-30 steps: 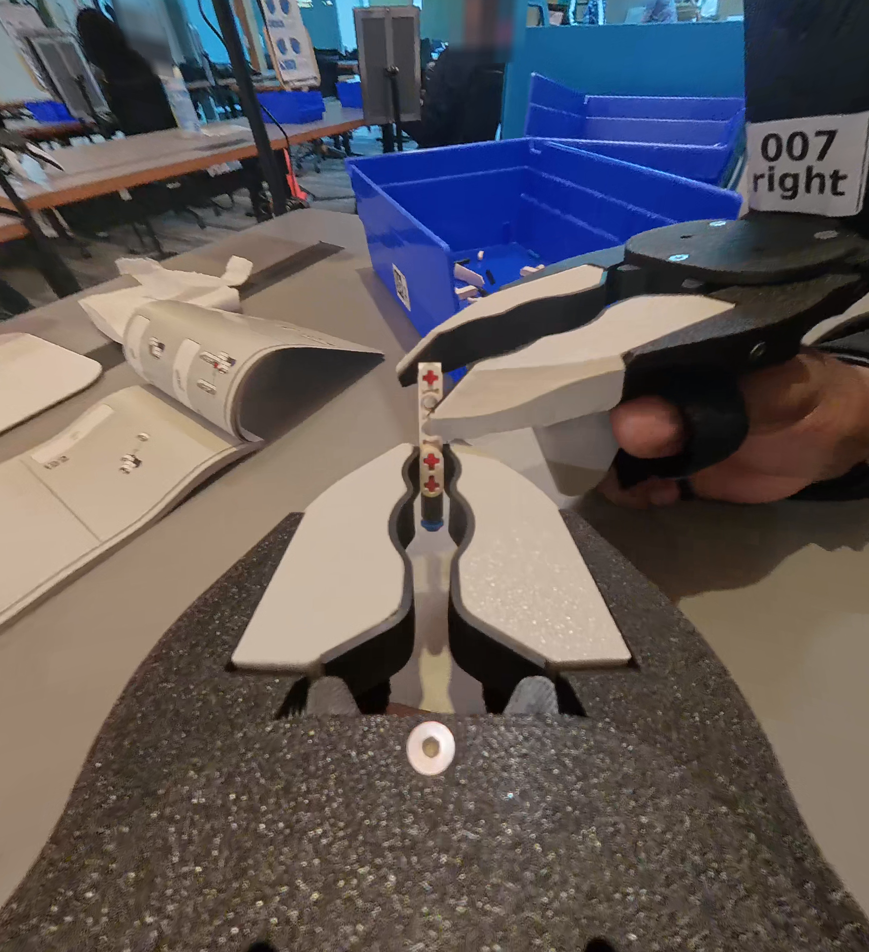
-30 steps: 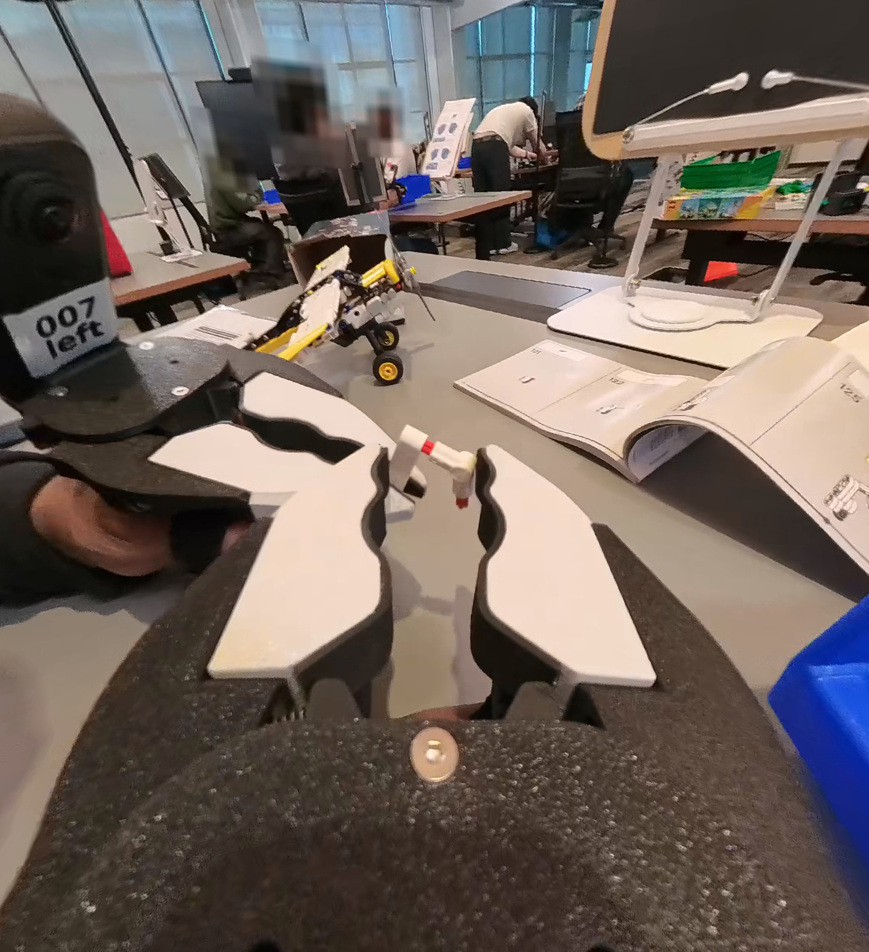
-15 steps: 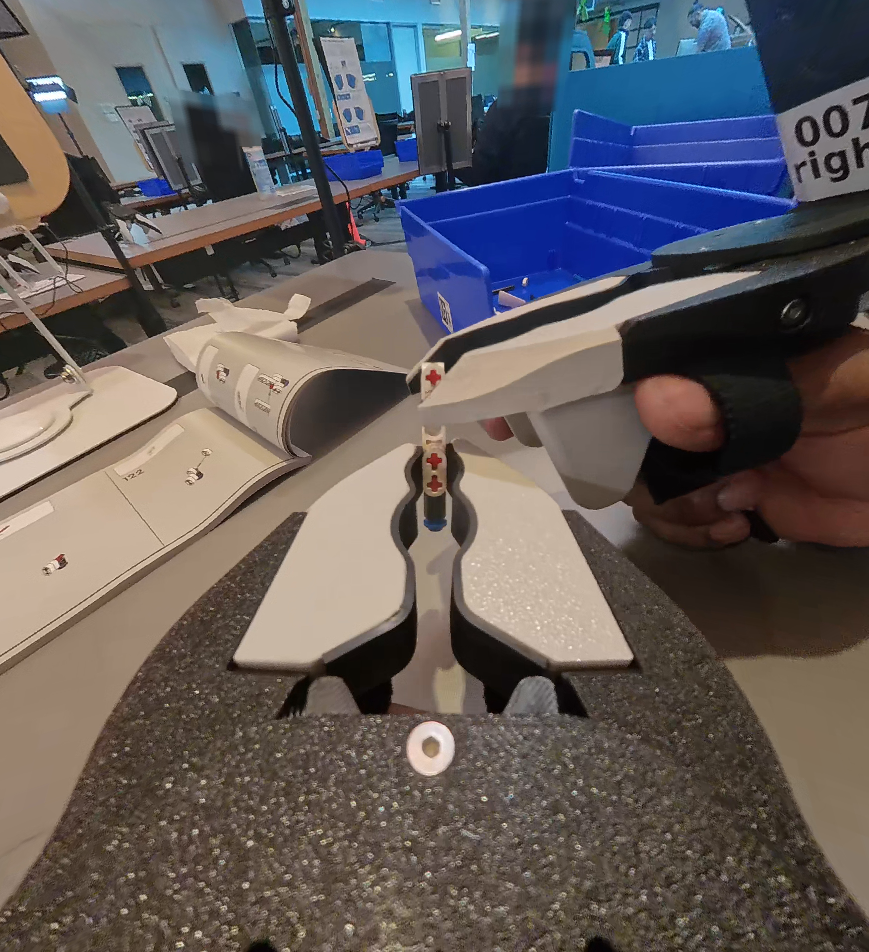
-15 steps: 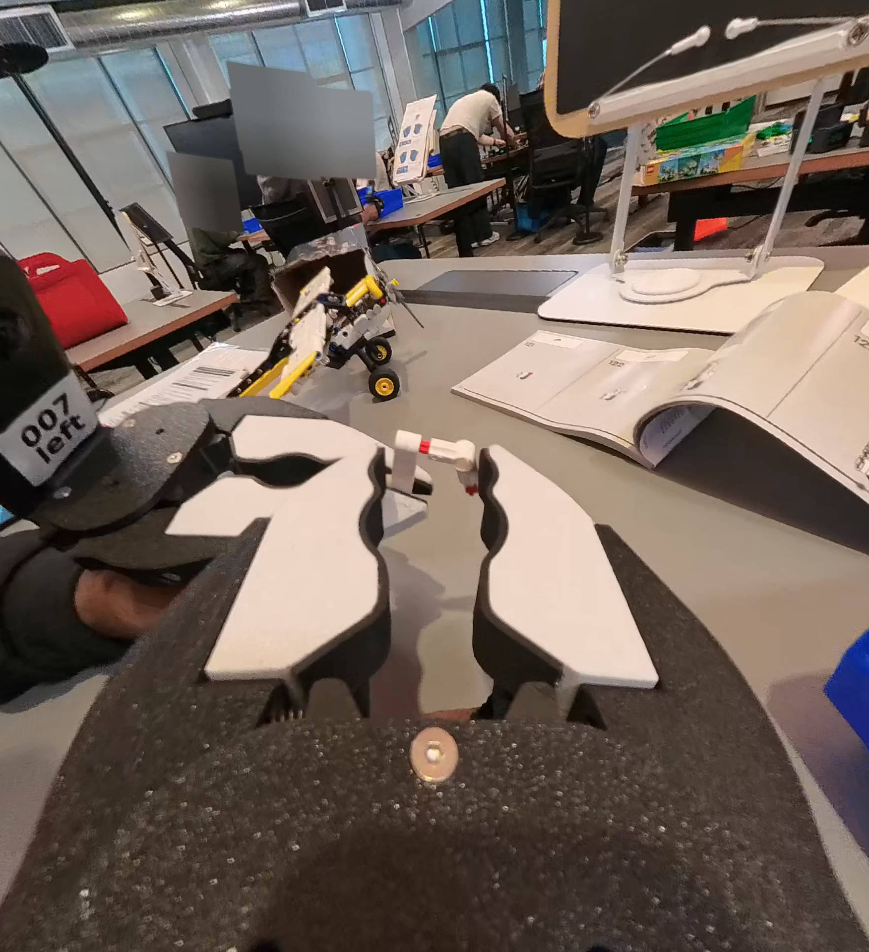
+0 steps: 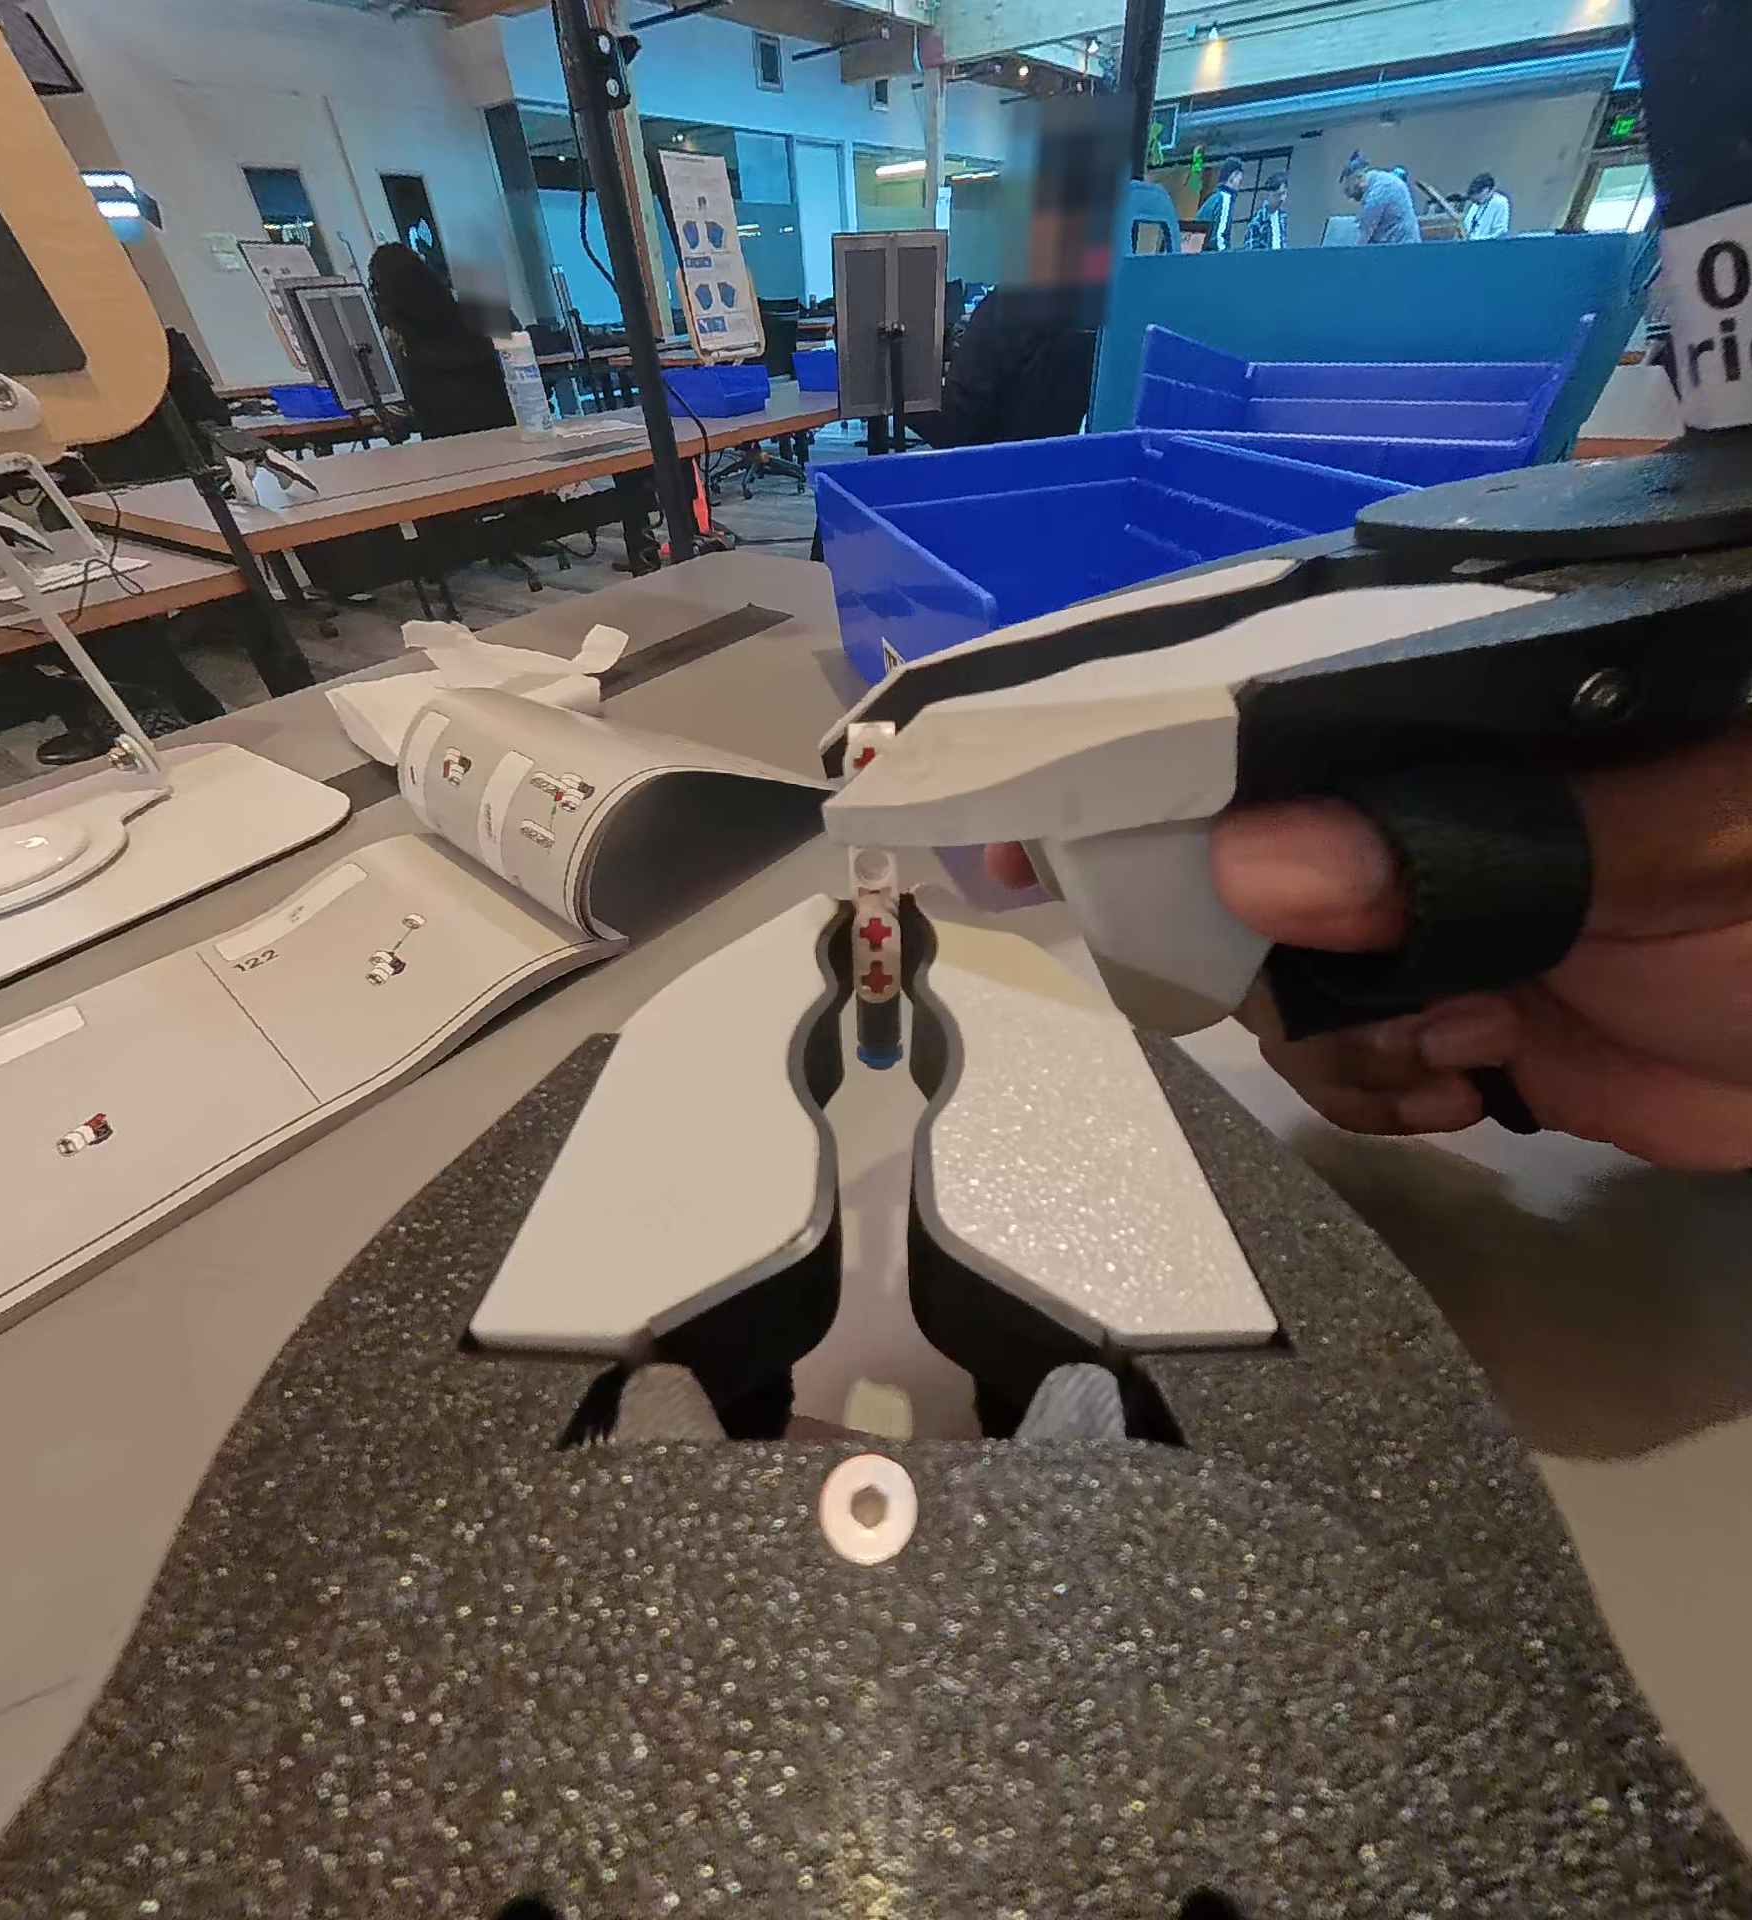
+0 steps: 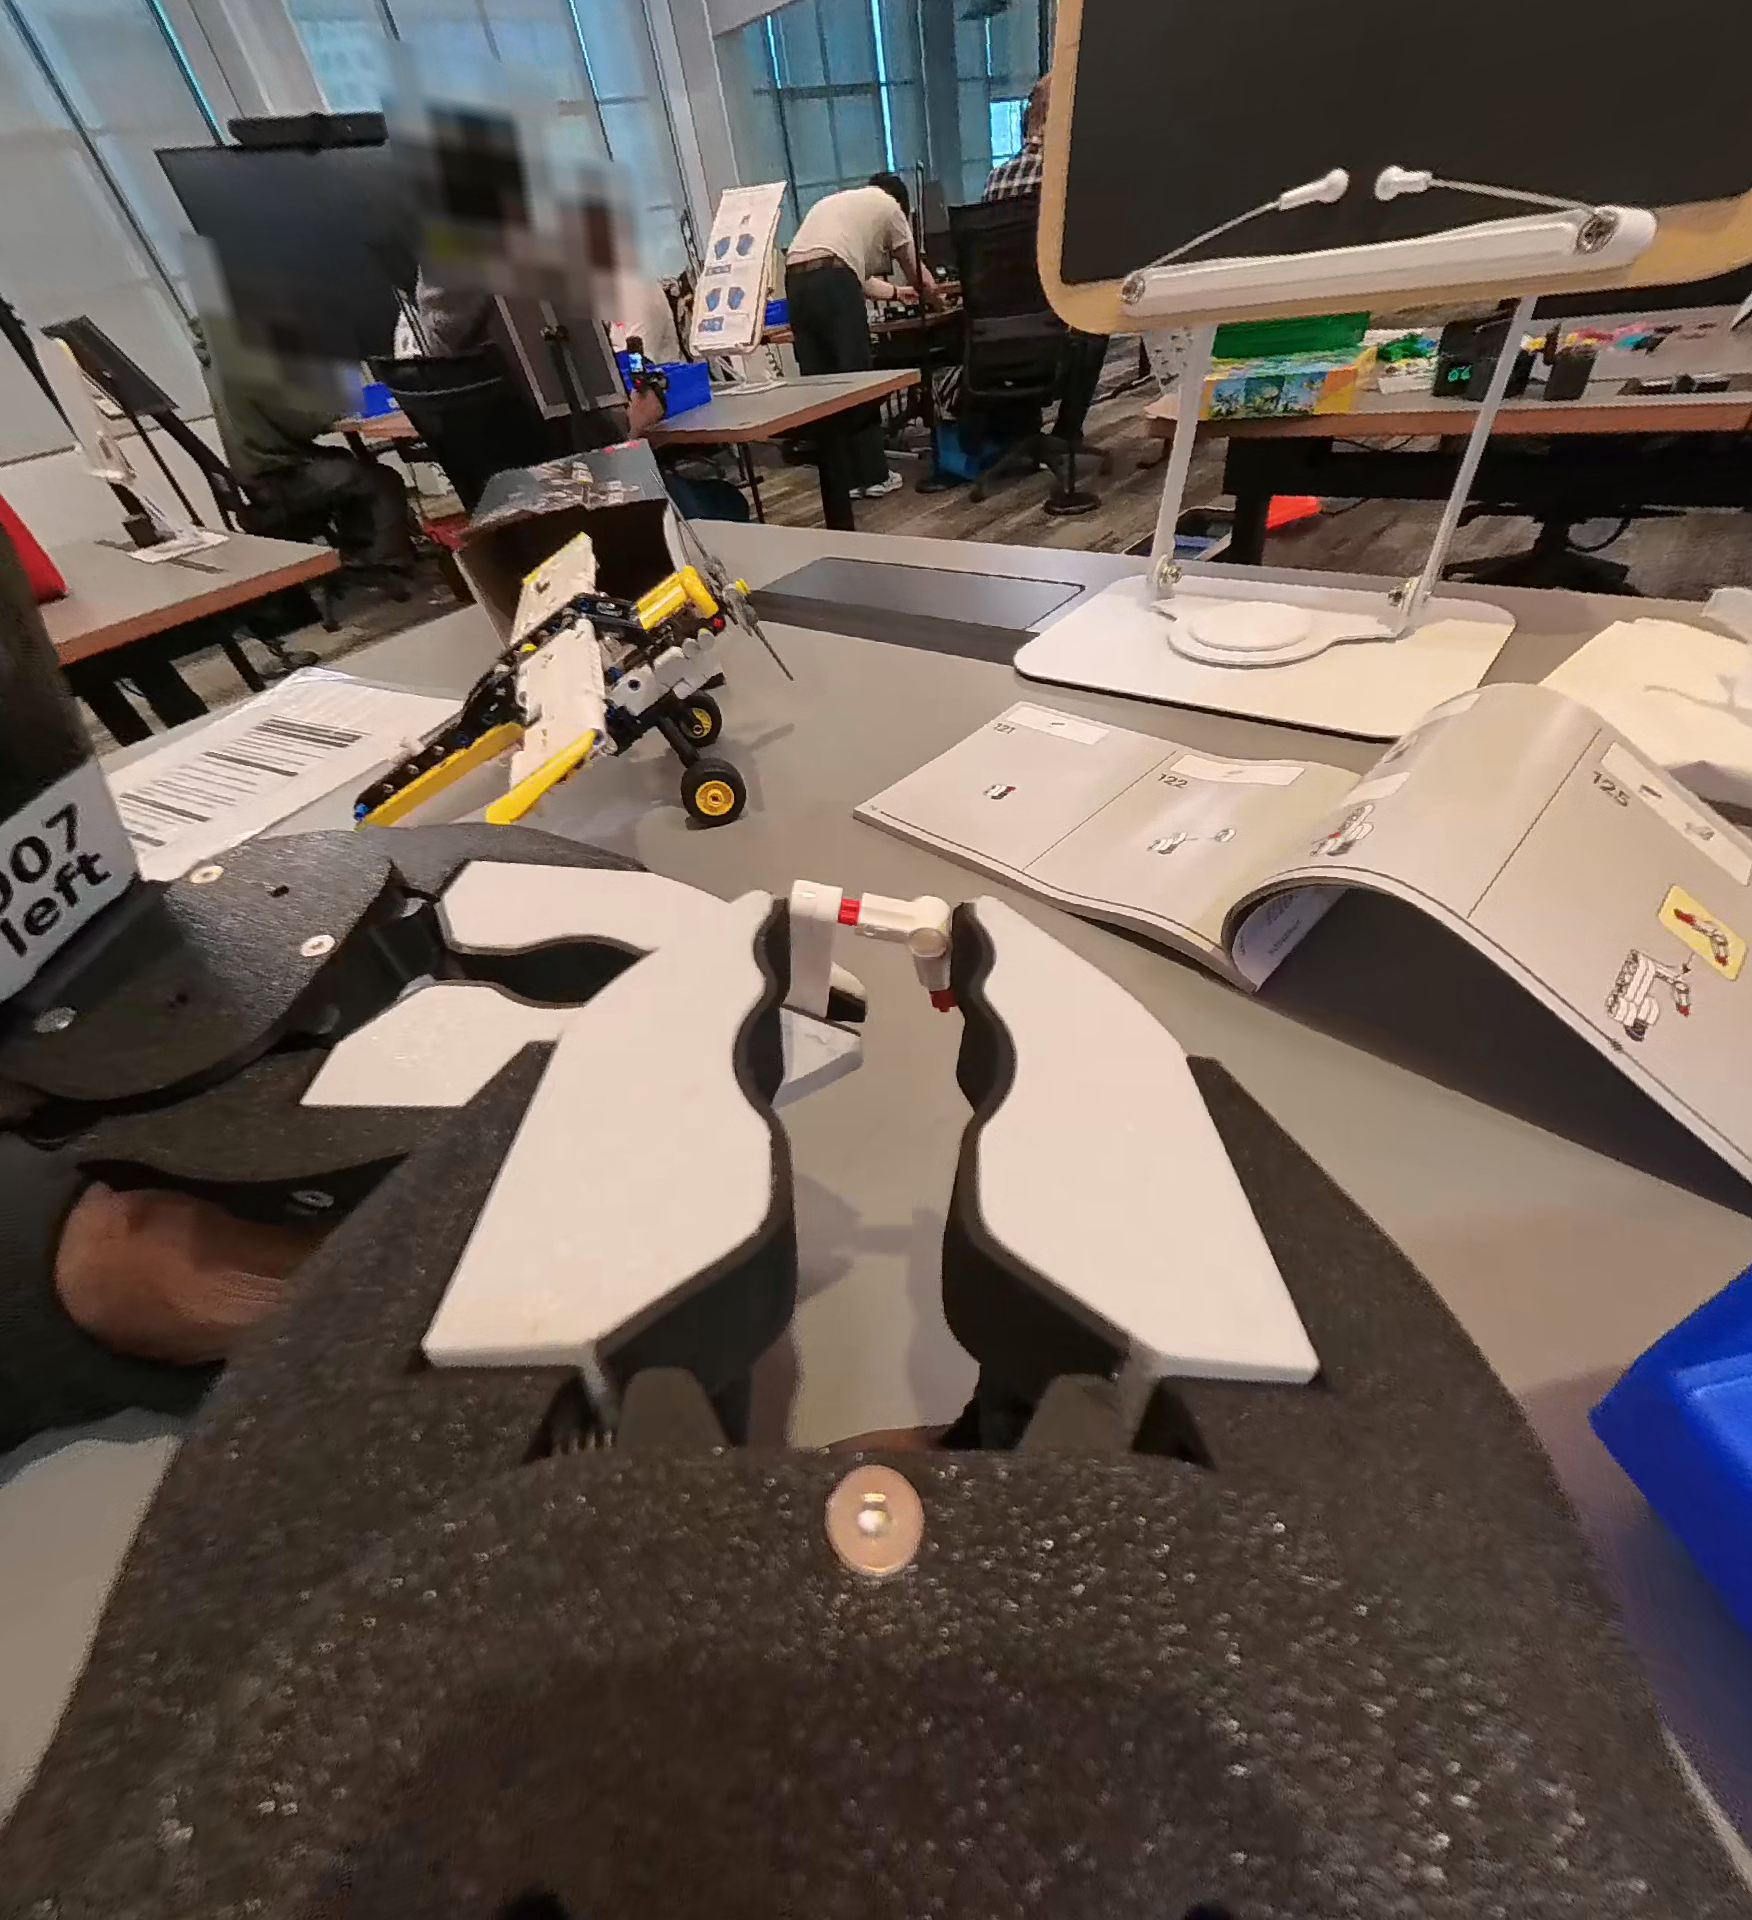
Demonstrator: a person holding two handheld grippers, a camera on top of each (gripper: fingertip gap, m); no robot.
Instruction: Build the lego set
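My left gripper (image 5: 877, 925) is shut on a small white beam (image 5: 874, 940) with red cross holes. It holds the beam upright, with a black pin with a blue end below it. My right gripper (image 6: 867, 935) comes in from the right in the left wrist view (image 5: 841, 769) and closes across the beam's top end. In the right wrist view, its left pad lies against the white beam (image 6: 812, 940). Its right pad lies against a white angle connector (image 6: 913, 920), which joins the beam by a red axle. The left gripper (image 6: 830, 1023) shows below the beam.
An open instruction booklet (image 5: 280, 997) lies on the grey table, also in the right wrist view (image 6: 1267, 852). Blue bins (image 5: 1007, 561) stand behind the right gripper. A yellow and white brick-built plane (image 6: 591, 686), a printed sheet (image 6: 259, 738) and a white stand base (image 6: 1267, 634) lie beyond. Left and right tips are no more than a few centimetres apart.
The right jaws narrowed a little, and the right pad now meets the connector. Both grippers shifted slightly together. The left grasp on the beam is unchanged.
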